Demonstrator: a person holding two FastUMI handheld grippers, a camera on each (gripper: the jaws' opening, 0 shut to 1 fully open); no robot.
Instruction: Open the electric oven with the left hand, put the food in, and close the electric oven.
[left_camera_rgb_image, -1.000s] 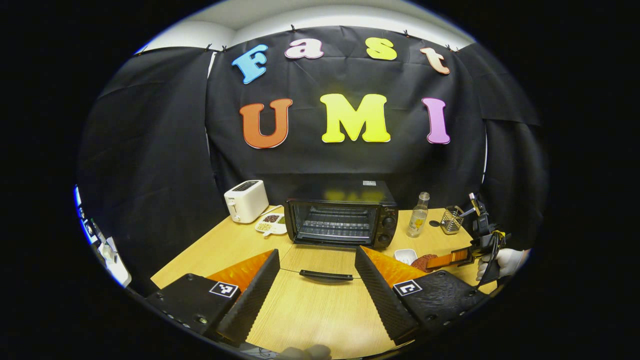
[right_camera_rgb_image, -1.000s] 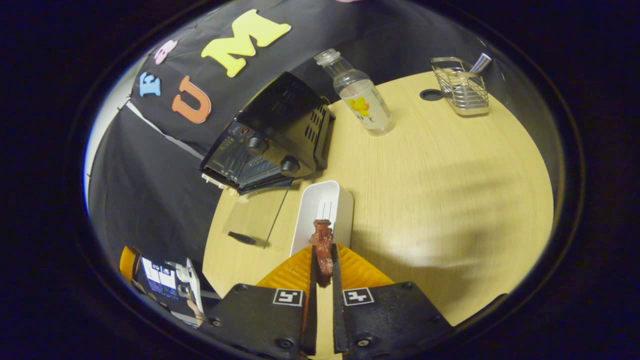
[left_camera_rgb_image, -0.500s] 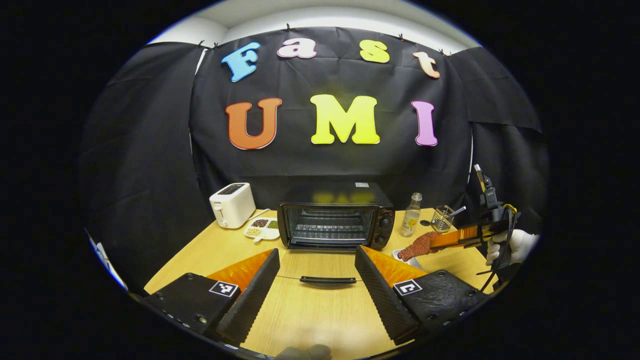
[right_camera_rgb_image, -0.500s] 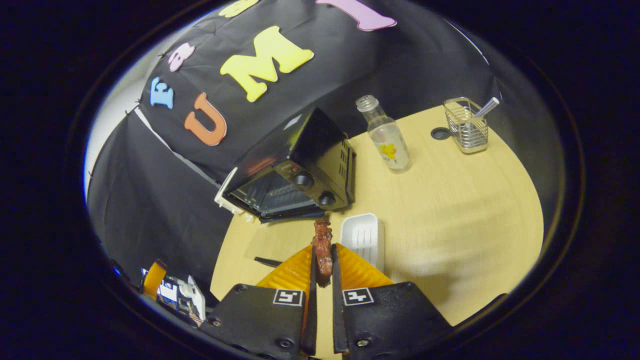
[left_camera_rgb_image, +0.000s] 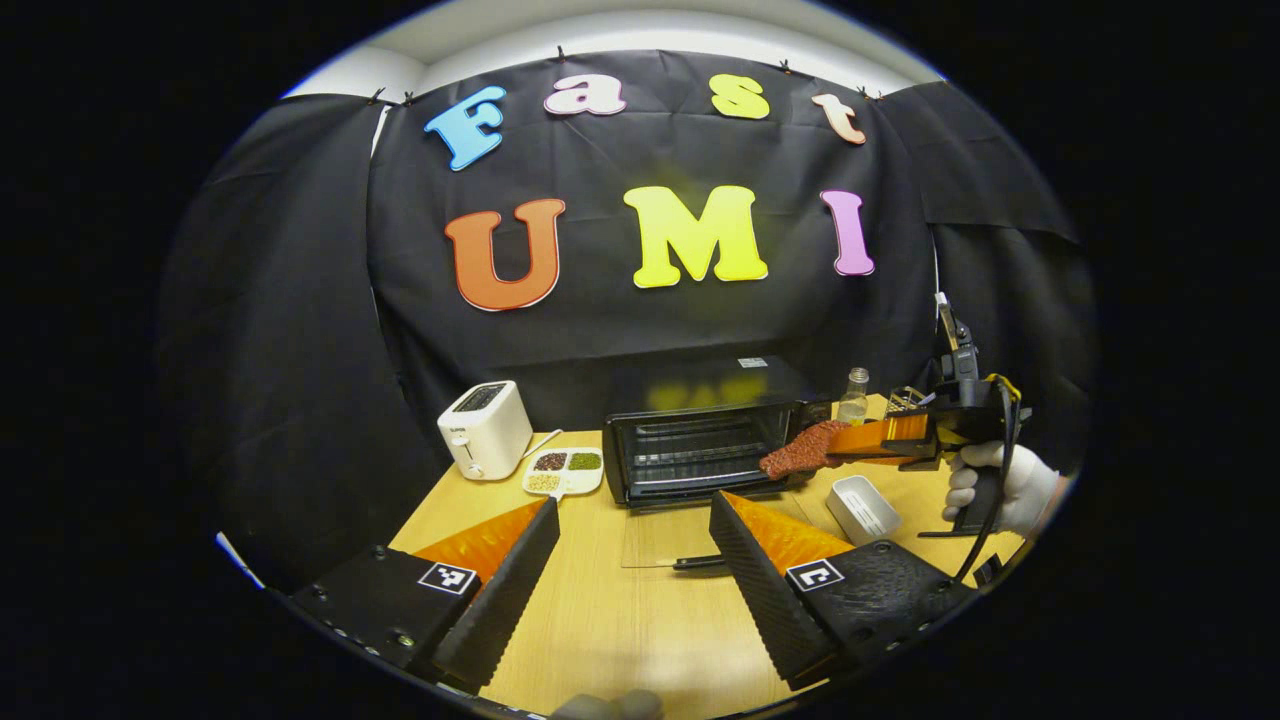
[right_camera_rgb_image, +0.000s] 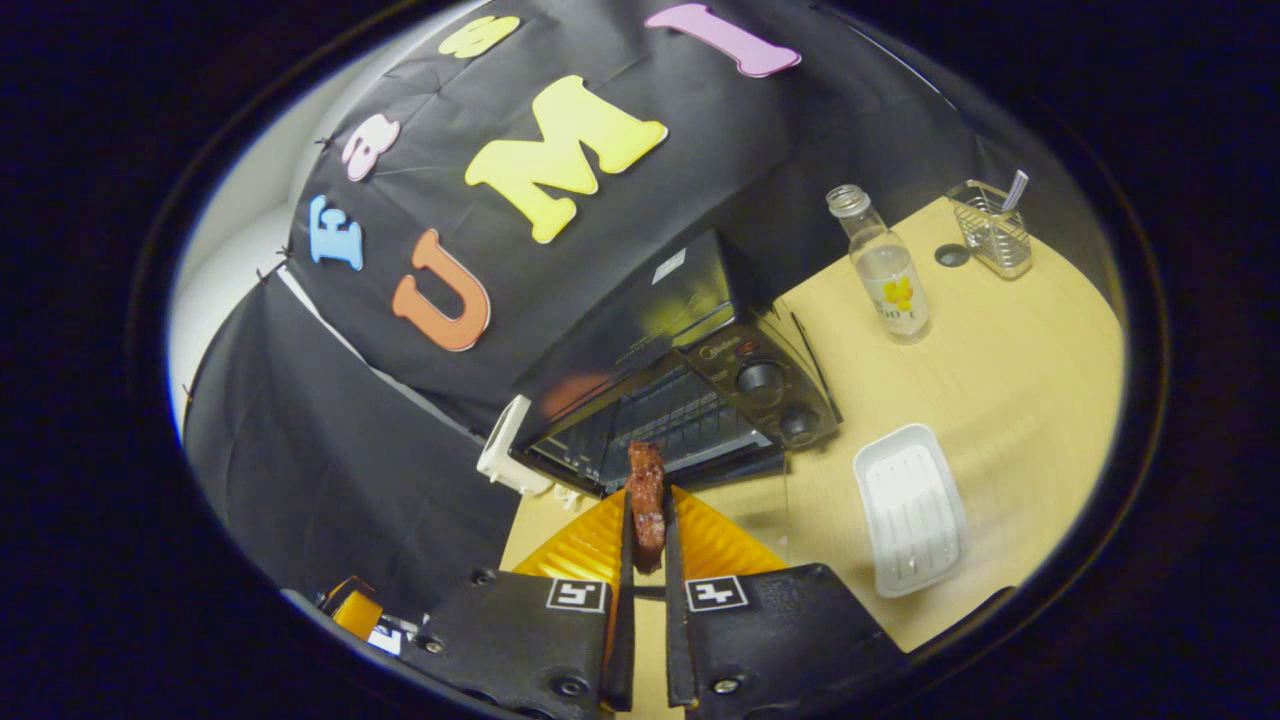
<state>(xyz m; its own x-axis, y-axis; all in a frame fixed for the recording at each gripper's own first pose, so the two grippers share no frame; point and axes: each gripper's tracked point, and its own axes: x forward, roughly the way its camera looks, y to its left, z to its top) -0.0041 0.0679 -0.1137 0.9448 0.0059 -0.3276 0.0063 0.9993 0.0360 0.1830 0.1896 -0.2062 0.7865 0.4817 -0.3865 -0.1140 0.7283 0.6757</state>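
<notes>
Right now the oven (left_camera_rgb_image: 700, 448) stands at the back of the counter (left_camera_rgb_image: 610, 620) with its glass door (left_camera_rgb_image: 672, 535) dropped flat onto the wood, handle toward the front edge, and the wire rack showing inside the open cavity. In the right gripper view the right gripper (right_camera_rgb_image: 645, 520) has its jaws nearly closed, both fingers pressing on a reddish-brown piece of food (right_camera_rgb_image: 646, 490) that sticks out past the fingertips. In the left gripper view that food (left_camera_rgb_image: 803, 450) hangs in the air just at the right end of the oven mouth, above the door, carried by the right gripper (left_camera_rgb_image: 850, 440), which a gloved hand (left_camera_rgb_image: 990, 485) holds from the right edge of the counter. The left gripper (left_camera_rgb_image: 630, 560) hovers over the front of the counter with its jaws spread wide and nothing between them; the door handle lies beyond the gap.

A white tray (right_camera_rgb_image: 908, 508) lies empty on the counter to the right of the door. Behind it, toward the back right corner, stand a clear bottle (right_camera_rgb_image: 885, 270) and a wire basket (right_camera_rgb_image: 990, 230). On the oven's other side sit a white toaster (left_camera_rgb_image: 485, 428) and, between the two, a divided dish (left_camera_rgb_image: 563, 472) of small foods.
</notes>
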